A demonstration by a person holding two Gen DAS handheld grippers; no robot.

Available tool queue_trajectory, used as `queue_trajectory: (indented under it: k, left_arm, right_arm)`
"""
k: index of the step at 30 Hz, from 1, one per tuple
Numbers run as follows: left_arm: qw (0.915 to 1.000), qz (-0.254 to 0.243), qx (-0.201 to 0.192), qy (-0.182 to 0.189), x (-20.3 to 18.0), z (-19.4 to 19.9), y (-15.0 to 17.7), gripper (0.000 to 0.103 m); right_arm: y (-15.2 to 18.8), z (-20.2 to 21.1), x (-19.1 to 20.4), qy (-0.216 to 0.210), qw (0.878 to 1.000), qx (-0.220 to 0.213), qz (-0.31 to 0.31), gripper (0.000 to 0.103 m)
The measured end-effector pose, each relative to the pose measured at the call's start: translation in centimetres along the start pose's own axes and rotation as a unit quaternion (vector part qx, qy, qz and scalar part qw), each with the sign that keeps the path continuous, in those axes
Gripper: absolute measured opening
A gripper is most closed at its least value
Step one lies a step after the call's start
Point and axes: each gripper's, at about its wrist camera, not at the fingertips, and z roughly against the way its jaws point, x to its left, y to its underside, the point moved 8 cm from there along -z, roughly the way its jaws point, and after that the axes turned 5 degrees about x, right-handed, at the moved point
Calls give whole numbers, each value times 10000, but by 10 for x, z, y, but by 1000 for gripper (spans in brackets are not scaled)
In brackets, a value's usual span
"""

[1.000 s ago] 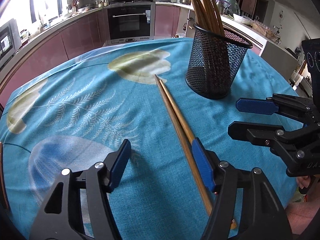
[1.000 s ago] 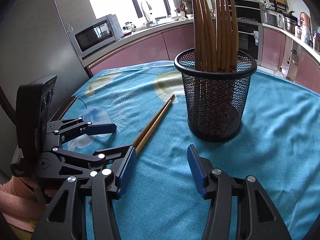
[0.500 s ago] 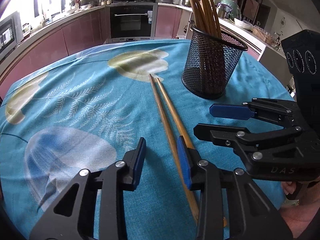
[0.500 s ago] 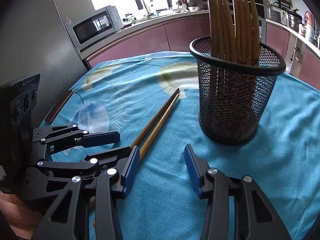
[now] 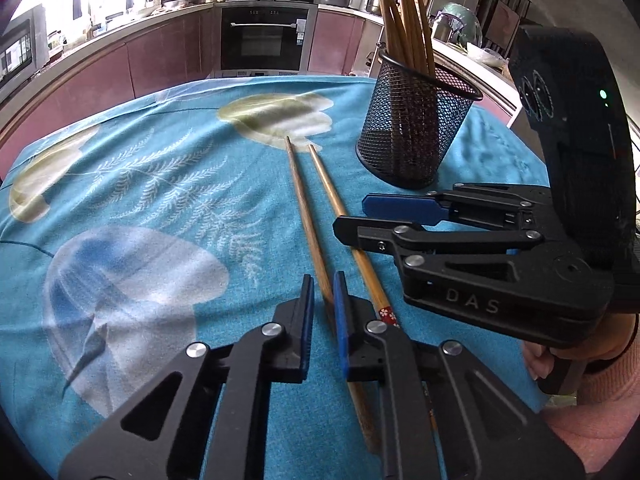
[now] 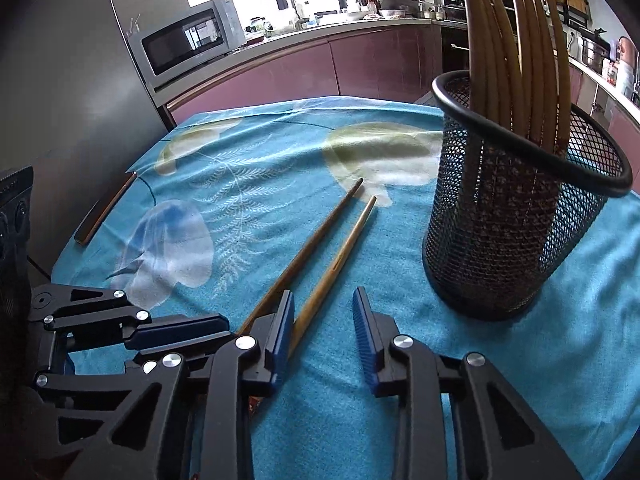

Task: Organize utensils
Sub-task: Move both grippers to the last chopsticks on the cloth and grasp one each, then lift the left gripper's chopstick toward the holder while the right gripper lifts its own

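the biggest risk is the blue patterned tablecloth (image 5: 168, 184): soft woven fabric that can bunch under a fingertip and drag both sticks along. next, the black wire-mesh cup (image 6: 516, 216), light, open-weave and already crowded with tall tapered chopsticks (image 6: 524, 60); a stick brought in at an angle could catch the rim or tip the cup over.

two loose wooden chopsticks lie on the cloth just left of the cup, slightly splayed at their tips. the left gripper (image 5: 320, 308) has just been closing and is clamped on the darker chopstick (image 5: 306, 216) near its thick end; held so far from the middle, the smooth round stick may pivot or slide out when lifted. the right gripper (image 6: 324, 320) has been narrowing too, but its jaws stand apart with nothing pinched; the paler chopstick (image 6: 340, 264) runs in against the left pad (its butt carries a small red flowered band). closing now could roll it aside.
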Motion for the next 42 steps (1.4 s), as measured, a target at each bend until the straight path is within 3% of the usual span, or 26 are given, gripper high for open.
queue_trajectory:
  k: [6,8,13,29,37,42]
  left_arm:
    - [9999,8,78,112,-1,2,4,8]
    - [9998,61,58,166,1,3,2,20]
    - [10000,-50,-55,54,2,1,-15,25]
    - [9994,-129,144,-293,7,-41,-51,23]
    - [9993,54,130,-339,7,-42,-52,10]
    - [9994,202,120,-237,7,-42,-51,9]
  right_arm:
    - [1,-1,-4,114,9999,93,37,14]
    - [3,1,-6,100,9999,131,35,12]
    - [5,6,-12,130,9998,140,-26,11]
    - [1,3,-28,250,9995,132,-167,12]
    - [1,4,-31,142,9993,96,-322,9]
    - [2,6,-32,101,9992,93,-384,6]
